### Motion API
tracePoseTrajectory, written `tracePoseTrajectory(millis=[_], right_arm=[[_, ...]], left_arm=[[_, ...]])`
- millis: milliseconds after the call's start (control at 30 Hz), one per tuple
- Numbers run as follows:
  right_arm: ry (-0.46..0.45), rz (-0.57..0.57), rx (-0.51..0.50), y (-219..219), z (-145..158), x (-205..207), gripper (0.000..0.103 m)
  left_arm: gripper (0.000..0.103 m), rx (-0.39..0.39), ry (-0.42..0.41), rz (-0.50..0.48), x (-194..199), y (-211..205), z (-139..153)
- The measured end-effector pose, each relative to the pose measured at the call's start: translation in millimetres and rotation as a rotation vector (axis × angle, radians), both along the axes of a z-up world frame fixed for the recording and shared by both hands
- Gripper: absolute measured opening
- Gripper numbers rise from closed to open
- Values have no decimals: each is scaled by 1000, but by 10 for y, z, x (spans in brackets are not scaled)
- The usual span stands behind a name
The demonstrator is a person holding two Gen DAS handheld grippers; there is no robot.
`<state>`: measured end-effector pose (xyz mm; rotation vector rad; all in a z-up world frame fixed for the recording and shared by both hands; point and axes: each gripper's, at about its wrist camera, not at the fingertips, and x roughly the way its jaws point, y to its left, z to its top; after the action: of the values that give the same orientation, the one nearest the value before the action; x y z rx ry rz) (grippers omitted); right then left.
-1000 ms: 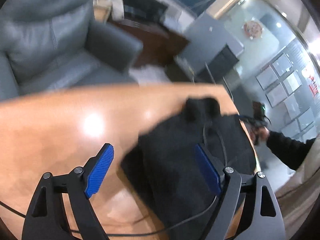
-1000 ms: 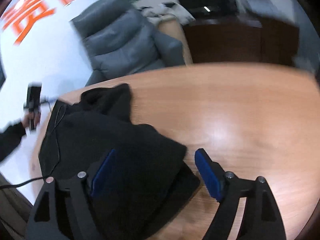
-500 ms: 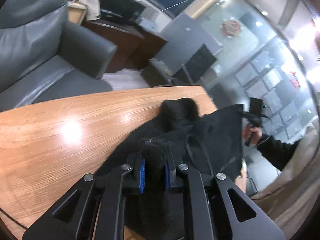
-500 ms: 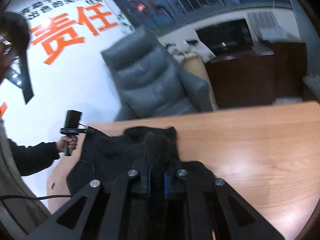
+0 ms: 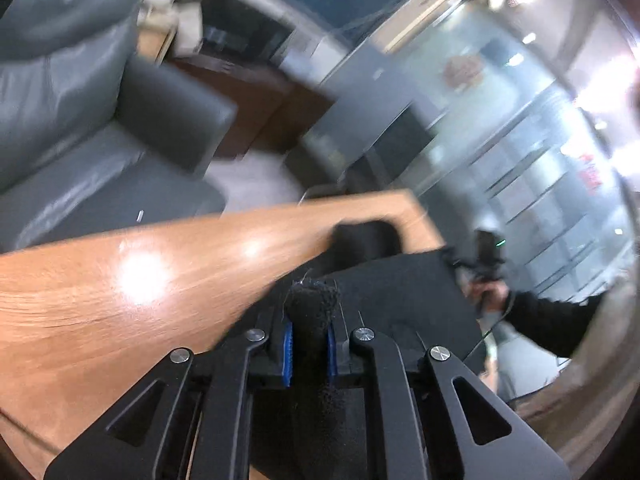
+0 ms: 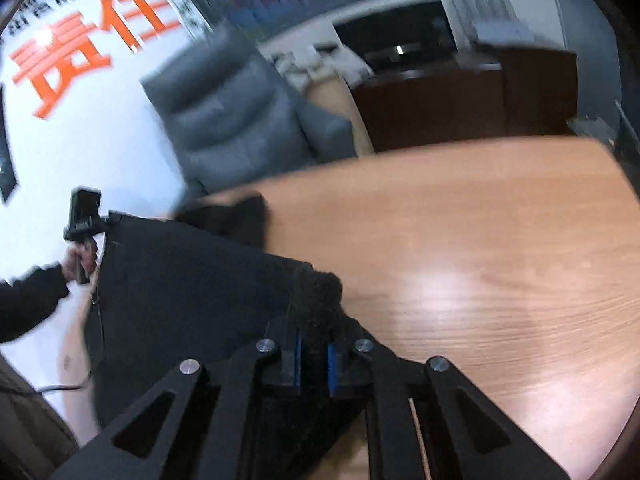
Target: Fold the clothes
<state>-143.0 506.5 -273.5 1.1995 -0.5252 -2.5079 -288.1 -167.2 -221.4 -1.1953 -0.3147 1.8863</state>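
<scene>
While both our grippers, left (image 5: 309, 346) and right (image 6: 314, 362), clamp their fingers on bunched black cloth (image 6: 180, 280), it stretches toward ten o'clock over the table (image 6: 480, 248).

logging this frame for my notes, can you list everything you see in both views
garment: one, black, spread over the table's end, pinched at two places
table: one, orange-brown wood, under the garment
armchair: one, grey leather, beyond the table
cabinet: one, dark brown, behind the table
wall lettering: orange on white, upper left of the right view
left tool: black with blue pads, shut on a bunch of the garment
right tool: black with blue pads, shut on another bunch
</scene>
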Motion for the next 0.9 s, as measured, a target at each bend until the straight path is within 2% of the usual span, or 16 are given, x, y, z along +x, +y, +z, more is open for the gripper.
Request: tracePoseTrajectory(millis=[67,100,133,167,233,300,333,400,467,533,567,633,700,733,867,900], right_arm=[[-33,-29,22,18,-80,-33,15],[-49,-46,33,33,-107,-40,24],[-68,-80,58,63,-113,-26,48],[-76,-114,83,89,-74,17,59],[-54,-166,121,109,120,152,59],[20,-156,164,-8,450,346,62],[52,-116,171,-138,578,407,65],[94,27,161,-536,732,472,67],[85,207,154,-1027,699,538,67],[36,336,184,-1394,532,657,67],[8,361,185,-1472,476,733,67],[-43,323,171,-1392,453,961,67],[-72,209,196,-1068,574,1284,67],[-88,150,213,-897,638,1441,69],[-207,15,309,-336,800,2101,72],[-233,-13,325,-193,829,2300,72]], left_arm=[[14,-52,-7,11,-110,76,-140],[18,-70,-6,20,-147,89,-171],[20,-84,-2,31,-173,87,-181],[26,-101,5,42,-179,84,-177],[31,-122,43,69,-95,72,-54],[33,-135,95,85,37,63,128],[36,-135,134,81,137,64,257],[61,-140,200,44,390,158,451],[63,-160,245,-7,634,276,591],[62,-261,243,-54,850,339,654],[60,-308,240,-53,956,300,712],[62,-339,220,-20,1163,94,920],[77,-362,204,36,1376,-181,1177],[80,-391,203,59,1479,-294,1287],[84,-537,230,100,1848,-526,1622],[89,-560,244,103,1912,-545,1669]])
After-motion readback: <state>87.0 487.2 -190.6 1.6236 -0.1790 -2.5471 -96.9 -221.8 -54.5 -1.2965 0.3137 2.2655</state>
